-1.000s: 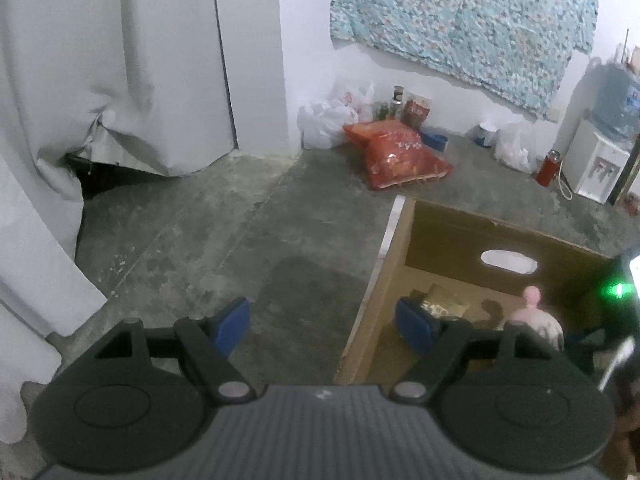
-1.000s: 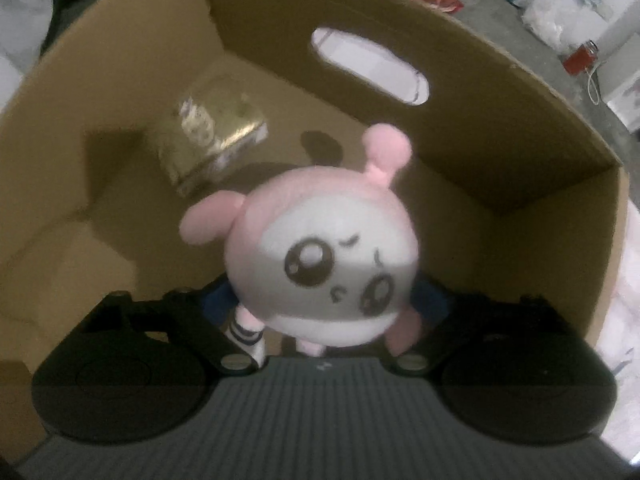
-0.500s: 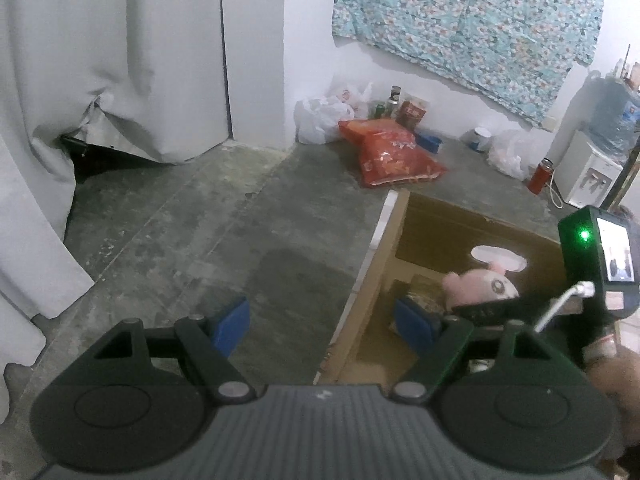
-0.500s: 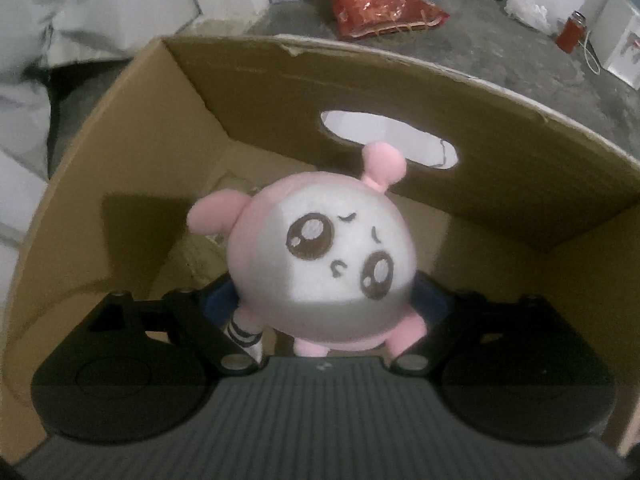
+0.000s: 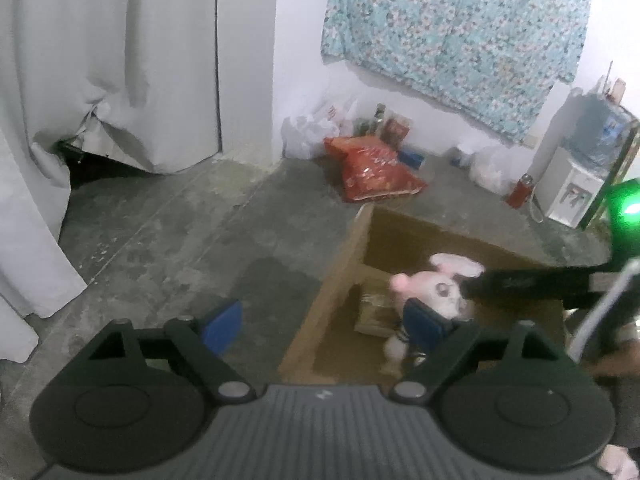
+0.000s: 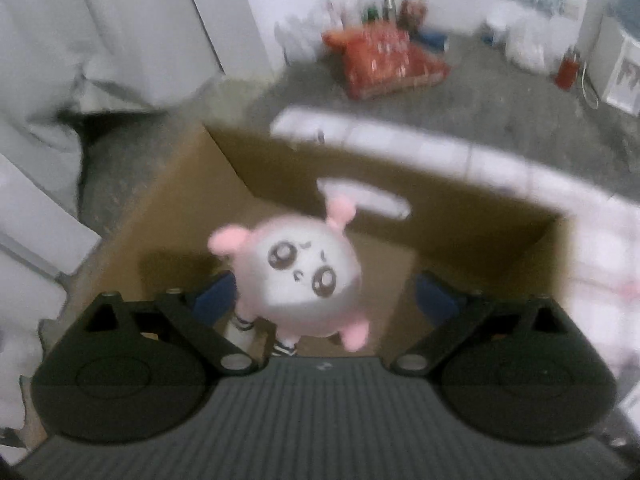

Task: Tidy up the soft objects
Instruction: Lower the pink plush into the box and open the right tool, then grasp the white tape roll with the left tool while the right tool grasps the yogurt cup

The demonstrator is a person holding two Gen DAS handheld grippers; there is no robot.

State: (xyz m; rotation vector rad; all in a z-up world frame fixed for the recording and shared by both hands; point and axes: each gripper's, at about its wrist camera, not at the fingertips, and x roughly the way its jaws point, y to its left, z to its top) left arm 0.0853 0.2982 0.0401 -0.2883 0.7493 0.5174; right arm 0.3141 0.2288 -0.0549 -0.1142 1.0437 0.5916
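right hand-held gripper [image 6: 324, 300] wide open, pink plush toy [image 6: 298, 280] loose by its left finger, maybe falling, straight above the cardboard box [image 6: 168, 200]. left hand-held gripper [image 5: 320, 320] open, empty, beside the box.

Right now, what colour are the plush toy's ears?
Pink; the plush toy shows best in the right wrist view.

Lived-in home room, storage-like corner. Bare concrete floor [image 5: 168, 240], white painted wall [image 5: 296, 40] with floral cloth [image 5: 460, 36] hung on it, white curtain [image 5: 100, 60] at left. Water dispenser [image 5: 576, 176] in the corner; red snack bag [image 5: 372, 172], plastic bags [image 5: 308, 136] and bottles along the wall. Open cardboard box [image 5: 340, 280] on the floor.
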